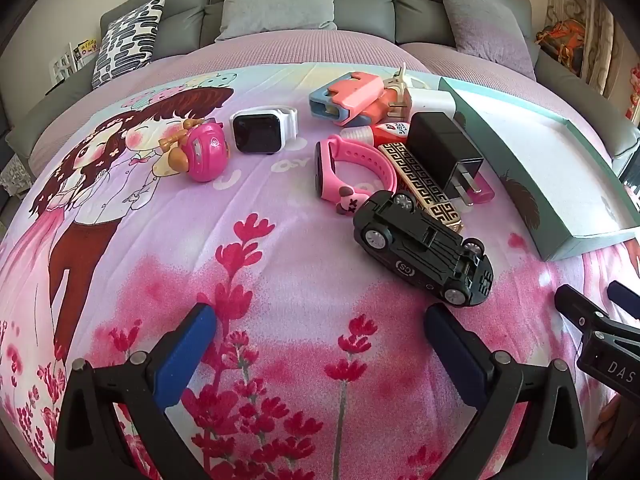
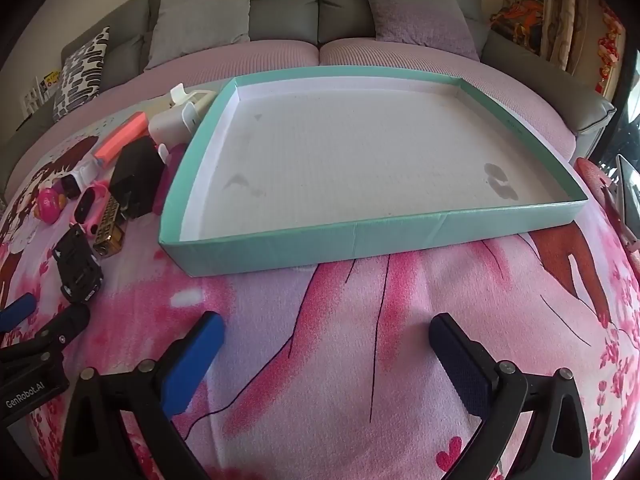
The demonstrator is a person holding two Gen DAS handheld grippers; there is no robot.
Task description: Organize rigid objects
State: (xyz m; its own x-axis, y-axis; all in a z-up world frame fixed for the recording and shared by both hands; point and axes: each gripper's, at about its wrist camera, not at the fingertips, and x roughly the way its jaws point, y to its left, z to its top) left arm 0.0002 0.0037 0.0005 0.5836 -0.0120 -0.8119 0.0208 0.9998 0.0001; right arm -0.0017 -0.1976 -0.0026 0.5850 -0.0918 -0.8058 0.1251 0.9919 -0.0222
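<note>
Left tongs (image 1: 320, 336): blue-padded black fingers spread wide, nothing between them, hovering over the pink floral printed cloth (image 1: 280, 280).
Right tongs (image 2: 326, 338): likewise spread wide and empty, above bare cloth just short of the box.
Box: shallow teal cardboard box with a white floor (image 2: 400, 240), resting on the cloth in front of the grey sofa (image 2: 280, 0); nothing lies in it.
Right wrist view only: the whole inside of the box, with faint grey marks on its floor.
Left wrist view only: the loose things in clear detail, all left of the box and outside it.
Nearest thing: black toy car lying upside down (image 1: 424, 248), wheels up, just ahead of the left tongs.
Cluster behind the car: gold-and-black patterned bar (image 1: 420, 184), black plug adapter (image 1: 444, 152), pink wristband (image 1: 352, 172), salmon-and-blue plastic toy (image 1: 348, 96), white charger (image 1: 432, 100).
Further left: white smartwatch with a dark screen (image 1: 260, 130) and round pink toy (image 1: 200, 152), apart from the cluster.
Cross-view: each camera catches the other tongs at its frame edge.
</note>
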